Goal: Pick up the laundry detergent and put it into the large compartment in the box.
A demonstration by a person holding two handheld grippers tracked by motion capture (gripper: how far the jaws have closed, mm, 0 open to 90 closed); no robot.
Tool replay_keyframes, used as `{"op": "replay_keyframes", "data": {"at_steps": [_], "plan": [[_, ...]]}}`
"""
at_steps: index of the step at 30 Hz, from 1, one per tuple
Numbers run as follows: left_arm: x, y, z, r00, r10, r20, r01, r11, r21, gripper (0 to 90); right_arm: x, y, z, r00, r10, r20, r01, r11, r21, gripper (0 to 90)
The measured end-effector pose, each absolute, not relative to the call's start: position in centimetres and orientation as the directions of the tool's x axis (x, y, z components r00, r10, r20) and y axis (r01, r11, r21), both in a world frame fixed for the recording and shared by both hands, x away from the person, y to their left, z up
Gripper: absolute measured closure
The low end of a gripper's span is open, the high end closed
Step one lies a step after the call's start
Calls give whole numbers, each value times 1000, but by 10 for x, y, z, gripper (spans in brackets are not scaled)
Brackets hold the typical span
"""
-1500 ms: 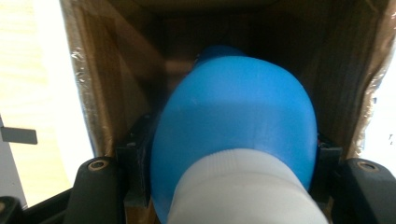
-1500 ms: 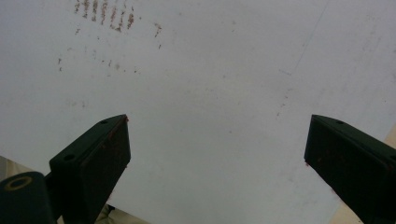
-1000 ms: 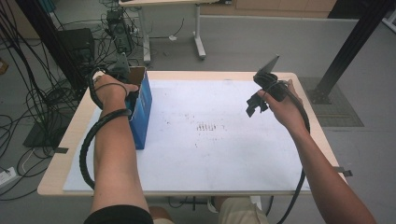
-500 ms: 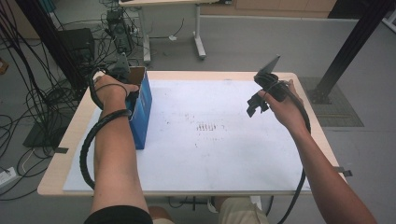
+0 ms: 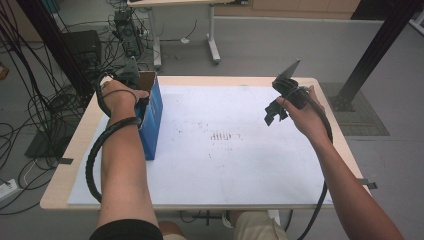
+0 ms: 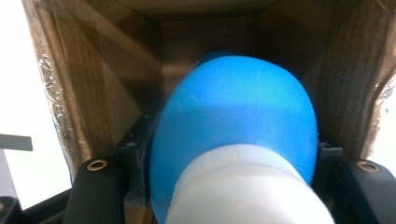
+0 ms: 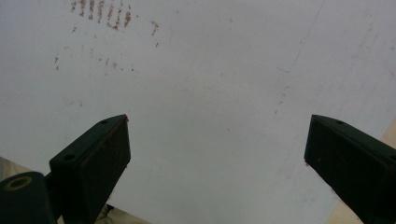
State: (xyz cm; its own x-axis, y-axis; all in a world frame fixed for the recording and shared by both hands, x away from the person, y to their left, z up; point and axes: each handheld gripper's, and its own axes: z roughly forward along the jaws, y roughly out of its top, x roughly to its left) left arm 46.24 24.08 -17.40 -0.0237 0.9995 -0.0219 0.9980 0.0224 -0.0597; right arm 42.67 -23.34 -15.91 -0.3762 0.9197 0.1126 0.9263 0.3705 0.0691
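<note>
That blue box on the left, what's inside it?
Inside the blue box, with brown cardboard walls, the left gripper holds a blue bottle with a white cap. The bottle covers the box's bottom, so anything beneath it stays hidden.

Blue bottle point(image 6: 236, 121), white cap point(image 6: 247, 186), inside brown cardboard box point(image 5: 150, 112) at table's left edge.

Black tools point(image 7: 217, 163) — angular jaws, brass-ringed screw holes — trailing ribbed black cables point(image 5: 95, 155).

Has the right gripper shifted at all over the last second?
No. The right gripper hangs open at the same spot above the white mat, right of the brown marks.
</note>
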Motion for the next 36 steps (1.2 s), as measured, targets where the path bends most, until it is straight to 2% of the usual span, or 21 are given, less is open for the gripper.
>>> {"op": "replay_keyframes", "data": {"at_steps": [36], "plan": [[461,240,-174,-27,999,-21,998,26,-53,356,425,-237,-157,-372,921,114,928,365,76,73]]}}
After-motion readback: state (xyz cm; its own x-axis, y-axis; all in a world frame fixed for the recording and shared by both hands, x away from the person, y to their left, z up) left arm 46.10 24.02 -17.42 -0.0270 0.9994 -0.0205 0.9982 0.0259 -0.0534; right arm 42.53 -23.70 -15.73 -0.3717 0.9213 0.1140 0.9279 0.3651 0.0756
